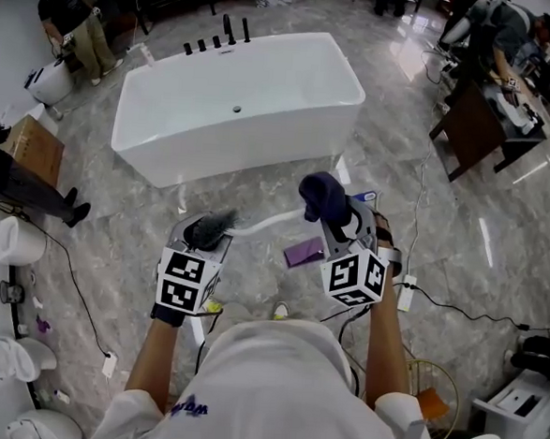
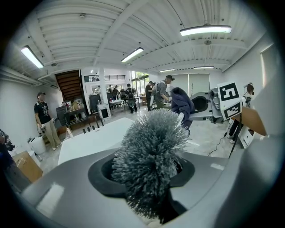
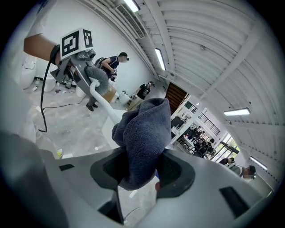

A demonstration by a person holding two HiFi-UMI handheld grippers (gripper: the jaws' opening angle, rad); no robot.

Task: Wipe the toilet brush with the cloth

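My left gripper (image 1: 207, 240) is shut on the toilet brush (image 1: 211, 227). Its grey bristle head sits between the jaws, and its white handle (image 1: 273, 222) reaches right toward the other gripper. In the left gripper view the bristles (image 2: 150, 153) fill the gap of the gripper (image 2: 149, 191). A little to the right, my right gripper (image 1: 335, 218) is shut on a dark blue cloth (image 1: 322, 195), which bunches up above the jaws. In the right gripper view the cloth (image 3: 144, 133) is pinched in the gripper (image 3: 141, 171), with the brush handle (image 3: 103, 103) just beyond it.
A white bathtub (image 1: 236, 99) stands ahead on the marble floor. A purple item (image 1: 303, 253) lies on the floor between the grippers. Toilets (image 1: 2, 359) and a cardboard box (image 1: 34, 145) are at the left, a desk (image 1: 479, 125) and cables (image 1: 456, 311) at the right. People stand at the back.
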